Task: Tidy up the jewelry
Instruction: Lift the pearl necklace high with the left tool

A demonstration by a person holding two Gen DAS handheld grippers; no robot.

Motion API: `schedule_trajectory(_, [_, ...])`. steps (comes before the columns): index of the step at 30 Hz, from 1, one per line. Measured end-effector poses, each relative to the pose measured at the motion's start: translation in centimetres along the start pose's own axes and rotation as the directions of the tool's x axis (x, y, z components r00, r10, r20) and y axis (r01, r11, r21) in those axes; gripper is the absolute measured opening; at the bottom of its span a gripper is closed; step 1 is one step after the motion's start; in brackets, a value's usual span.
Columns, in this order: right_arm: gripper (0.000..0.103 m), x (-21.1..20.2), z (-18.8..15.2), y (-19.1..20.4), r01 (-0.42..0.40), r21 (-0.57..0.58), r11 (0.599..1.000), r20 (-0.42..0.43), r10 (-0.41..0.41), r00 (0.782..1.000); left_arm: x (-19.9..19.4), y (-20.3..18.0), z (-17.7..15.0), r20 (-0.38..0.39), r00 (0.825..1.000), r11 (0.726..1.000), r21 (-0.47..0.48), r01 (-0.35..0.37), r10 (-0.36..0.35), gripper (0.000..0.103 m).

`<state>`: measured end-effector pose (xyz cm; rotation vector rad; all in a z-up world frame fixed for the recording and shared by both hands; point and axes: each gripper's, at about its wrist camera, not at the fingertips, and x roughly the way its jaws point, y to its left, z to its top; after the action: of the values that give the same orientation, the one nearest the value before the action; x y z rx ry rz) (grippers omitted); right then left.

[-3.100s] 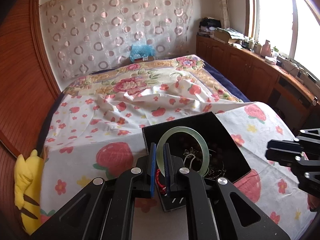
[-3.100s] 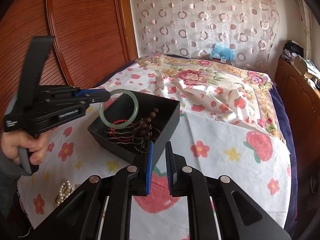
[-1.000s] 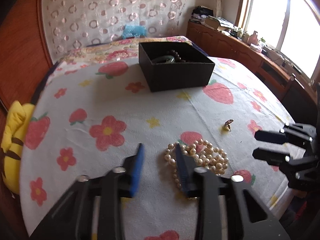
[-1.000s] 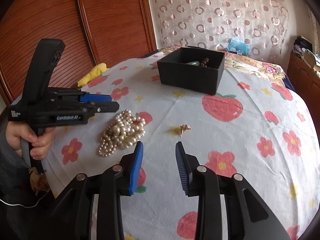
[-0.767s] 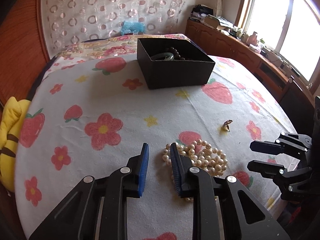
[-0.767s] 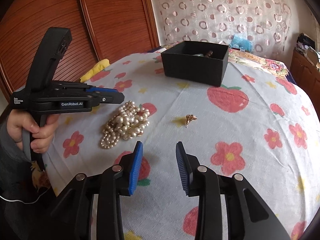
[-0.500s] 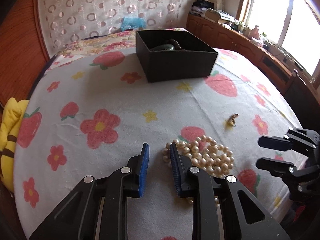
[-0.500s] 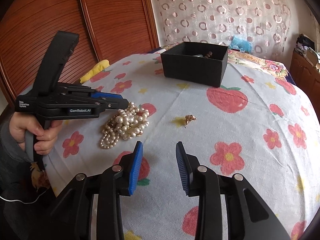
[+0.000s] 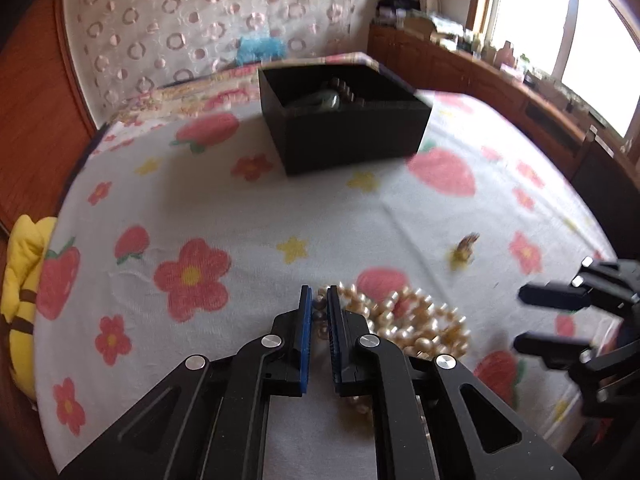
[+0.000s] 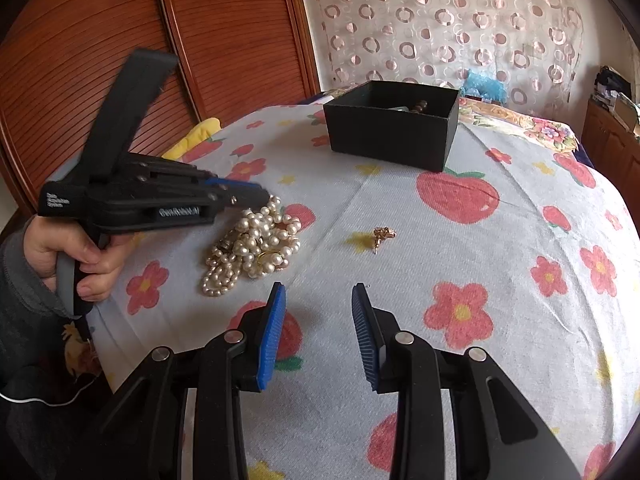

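Note:
A heap of pearl necklace [image 9: 416, 320] [image 10: 256, 240] lies on the flowered bedsheet. My left gripper [image 9: 319, 300] [image 10: 262, 196] points down at the heap's left end, its blue-padded jaws closing with a pearl strand pinched between them. A small gold earring [image 9: 466, 246] [image 10: 382, 234] lies alone to the right of the pearls. My right gripper [image 10: 318, 288] [image 9: 518, 320] hovers open above the sheet, near the pearls and the earring, with nothing between its fingers. The black box [image 9: 348, 140] [image 10: 388, 136] stands farther back with a green bangle [image 9: 320, 100] and dark beads inside.
A yellow plush toy [image 9: 20, 280] [image 10: 196, 136] sits at the bed's left edge beside wooden wardrobe doors [image 10: 120, 40]. Low wooden cabinets [image 9: 480, 80] run under the window on the right. A person's hand [image 10: 80, 256] grips the left gripper's handle.
The left gripper left the bangle in the box, came back to the pearls and narrowed its jaws onto a strand. The right gripper has stayed open and still.

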<state>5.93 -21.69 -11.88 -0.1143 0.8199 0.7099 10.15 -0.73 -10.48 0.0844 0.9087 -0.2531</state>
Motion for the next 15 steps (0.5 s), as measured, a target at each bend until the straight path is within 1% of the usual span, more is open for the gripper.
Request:
schedule_trajectory(3, [0.037,0.0,0.0,-0.1,0.002,0.001,1.000,-0.002,-0.002,1.000,-2.2,-0.6,0.6,0.071,0.997,1.000,-0.001,0.012,-0.012,0.007])
schedule_trajectory(7, [0.037,0.0,0.2,0.2,0.012,-0.011,1.000,-0.003,-0.012,1.000,-5.8,-1.0,1.5,0.161,0.987,1.000,-0.004,0.024,-0.023,0.007])
schedule_trajectory(9, [0.037,0.1,0.4,0.3,0.010,-0.015,1.000,-0.004,-0.010,1.000,-7.8,-0.9,1.8,0.208,0.978,1.000,-0.008,0.022,-0.020,0.007])
schedule_trajectory(13, [0.037,0.1,1.1,1.0,0.002,-0.038,0.999,-0.001,-0.002,1.000,-11.0,-0.3,2.7,0.278,0.960,0.999,-0.027,0.025,-0.016,0.007])
schedule_trajectory(15, [0.037,0.3,1.4,1.2,-0.002,-0.042,0.999,-0.002,0.001,1.000,-12.8,0.2,3.2,0.318,0.948,0.999,-0.034,0.023,-0.011,0.007])
